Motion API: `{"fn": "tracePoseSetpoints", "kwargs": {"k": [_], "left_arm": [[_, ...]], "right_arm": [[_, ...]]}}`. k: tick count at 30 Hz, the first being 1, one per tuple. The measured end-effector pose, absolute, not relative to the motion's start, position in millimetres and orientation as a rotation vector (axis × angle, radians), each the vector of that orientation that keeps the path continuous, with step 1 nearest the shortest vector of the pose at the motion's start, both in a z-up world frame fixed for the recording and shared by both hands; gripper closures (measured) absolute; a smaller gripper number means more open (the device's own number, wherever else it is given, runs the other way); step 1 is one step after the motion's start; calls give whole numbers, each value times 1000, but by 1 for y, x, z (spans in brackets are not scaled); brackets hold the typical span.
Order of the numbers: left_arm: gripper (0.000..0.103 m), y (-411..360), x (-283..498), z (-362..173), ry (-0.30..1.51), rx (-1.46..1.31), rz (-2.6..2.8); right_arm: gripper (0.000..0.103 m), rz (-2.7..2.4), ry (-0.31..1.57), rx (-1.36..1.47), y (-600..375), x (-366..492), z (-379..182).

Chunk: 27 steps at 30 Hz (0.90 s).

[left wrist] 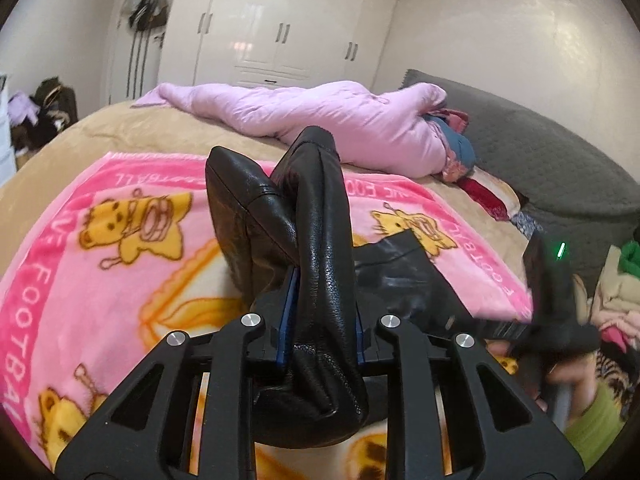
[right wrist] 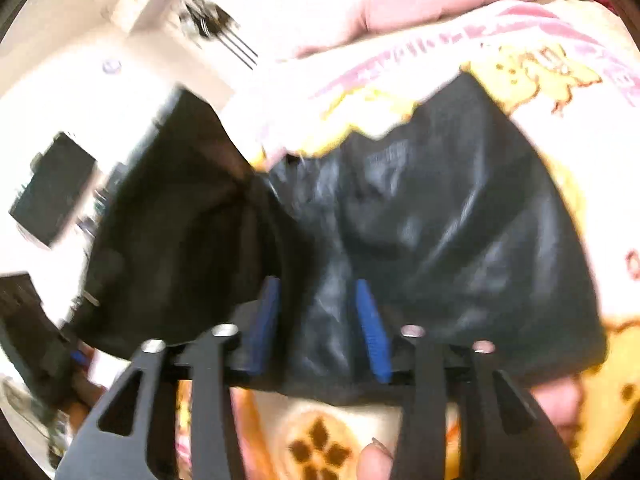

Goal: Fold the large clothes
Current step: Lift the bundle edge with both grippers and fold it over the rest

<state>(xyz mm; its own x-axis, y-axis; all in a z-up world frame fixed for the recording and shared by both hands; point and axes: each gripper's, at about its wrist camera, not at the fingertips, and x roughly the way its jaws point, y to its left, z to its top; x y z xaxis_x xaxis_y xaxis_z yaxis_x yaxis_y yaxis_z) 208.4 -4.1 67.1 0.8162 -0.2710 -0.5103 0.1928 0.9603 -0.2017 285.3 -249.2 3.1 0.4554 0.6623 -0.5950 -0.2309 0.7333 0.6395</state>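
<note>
A bed (left wrist: 132, 128) carries a pink cartoon blanket (left wrist: 100, 248) and, farther back, a pink quilt (left wrist: 320, 120). On the blanket lies a black leather garment (right wrist: 440, 220). The left hand-held gripper (left wrist: 322, 312) is clenched on a raised fold of it. The right hand-held gripper (right wrist: 320, 320) is released, its blue pads (right wrist: 372, 336) apart over the leather; that view is blurred.

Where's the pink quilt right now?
Left wrist view: the pink quilt lies bunched across the far side of the bed, beyond the cartoon blanket, before the white wardrobe.
</note>
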Motion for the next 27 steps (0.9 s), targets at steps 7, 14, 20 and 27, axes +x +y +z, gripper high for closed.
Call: {"fn": "tracePoseSetpoints", "kwargs": {"k": [7, 14, 20, 27], "left_arm": [[88, -51, 211, 63, 571, -82, -300], [88, -70, 212, 57, 575, -74, -333], [88, -67, 212, 56, 571, -69, -334], [80, -53, 199, 64, 554, -98, -353]], "right_arm": [[10, 718, 943, 592, -259, 312, 66], [10, 671, 1110, 372, -194, 343, 87], [21, 602, 1230, 245, -154, 366, 62], [82, 623, 1162, 170, -139, 369, 58]]}}
